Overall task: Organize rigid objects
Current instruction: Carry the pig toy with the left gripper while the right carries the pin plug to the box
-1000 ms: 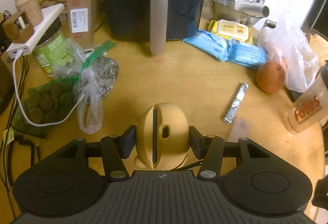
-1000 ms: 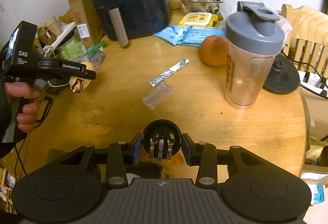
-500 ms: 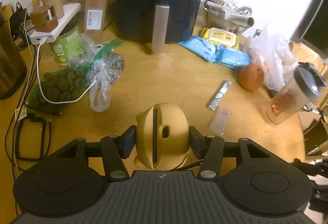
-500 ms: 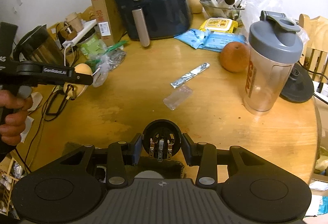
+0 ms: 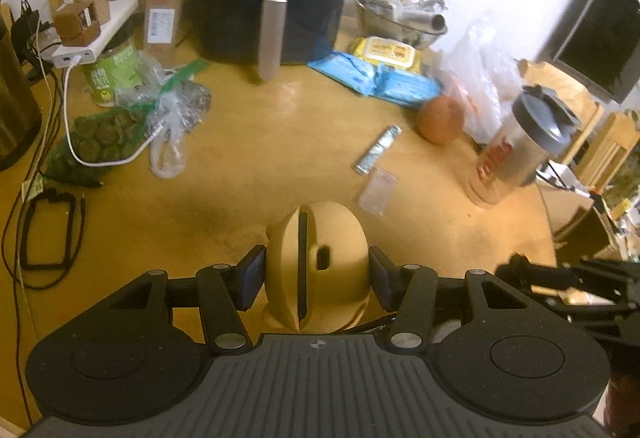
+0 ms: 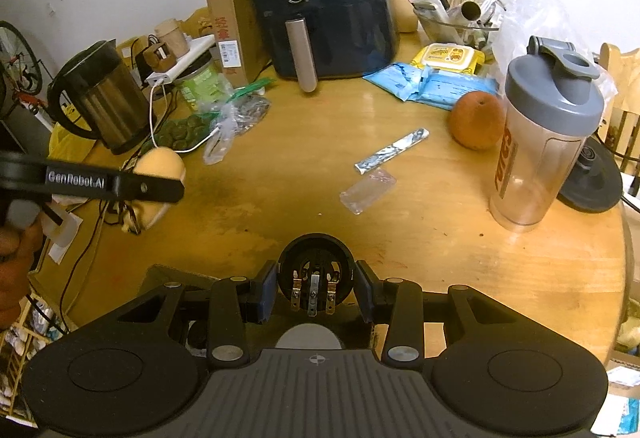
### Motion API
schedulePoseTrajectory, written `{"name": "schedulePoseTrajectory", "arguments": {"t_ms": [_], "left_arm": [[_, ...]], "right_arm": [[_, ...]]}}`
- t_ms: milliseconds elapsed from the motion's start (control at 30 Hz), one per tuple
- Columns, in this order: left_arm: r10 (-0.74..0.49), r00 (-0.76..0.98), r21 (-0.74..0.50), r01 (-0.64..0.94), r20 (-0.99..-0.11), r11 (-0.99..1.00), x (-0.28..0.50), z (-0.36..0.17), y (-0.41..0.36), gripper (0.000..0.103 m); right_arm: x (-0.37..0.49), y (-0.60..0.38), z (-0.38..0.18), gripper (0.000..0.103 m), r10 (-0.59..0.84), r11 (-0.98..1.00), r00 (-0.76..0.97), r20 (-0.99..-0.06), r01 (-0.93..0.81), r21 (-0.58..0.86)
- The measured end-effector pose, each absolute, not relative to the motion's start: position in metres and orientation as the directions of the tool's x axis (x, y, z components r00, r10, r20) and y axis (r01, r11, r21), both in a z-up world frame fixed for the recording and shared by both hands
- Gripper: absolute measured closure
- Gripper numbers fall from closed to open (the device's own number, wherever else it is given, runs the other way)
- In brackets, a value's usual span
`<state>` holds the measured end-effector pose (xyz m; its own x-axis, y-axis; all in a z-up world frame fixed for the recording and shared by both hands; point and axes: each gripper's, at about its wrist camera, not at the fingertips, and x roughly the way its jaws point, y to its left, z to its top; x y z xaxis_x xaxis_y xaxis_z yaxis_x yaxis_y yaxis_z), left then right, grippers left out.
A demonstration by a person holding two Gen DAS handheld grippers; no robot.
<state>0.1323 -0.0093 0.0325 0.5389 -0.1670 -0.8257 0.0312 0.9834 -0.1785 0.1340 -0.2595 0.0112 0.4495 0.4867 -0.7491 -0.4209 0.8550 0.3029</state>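
Note:
My left gripper (image 5: 317,274) is shut on a tan rounded plastic object (image 5: 316,266) with a dark slot, held above the near edge of the round wooden table (image 5: 280,141). The same object (image 6: 160,173) and the left gripper (image 6: 152,185) show at the left in the right wrist view. My right gripper (image 6: 316,284) is shut on a black round part with metal contacts (image 6: 316,274), held over the table's front edge. The right gripper shows blurred at the lower right of the left wrist view (image 5: 568,278).
A black air fryer (image 6: 320,1) and cardboard box (image 6: 222,1) stand at the back. A shaker bottle (image 6: 544,145), orange (image 6: 476,119), foil stick (image 6: 392,149), clear sachet (image 6: 368,189), blue and yellow wipe packs (image 6: 432,81), kettle (image 6: 100,97), kettle base (image 6: 592,173) and bagged food (image 5: 100,133) surround the table's middle.
Both grippers have drawn back and up from the table, so more of it shows. The left gripper has shifted toward the left front edge. Both keep their hold.

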Motion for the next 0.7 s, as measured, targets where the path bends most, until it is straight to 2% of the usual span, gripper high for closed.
{"name": "schedulePoseTrajectory", "arguments": {"t_ms": [700], "left_arm": [[-0.221, 0.473, -0.210, 0.076, -0.853, 0.975, 0.091, 0.021, -0.039, 0.050]], "right_arm": [[0.112, -0.277, 0.015, 0.060, 0.532, 0.827, 0.433, -0.728, -0.449, 0.338]]}}
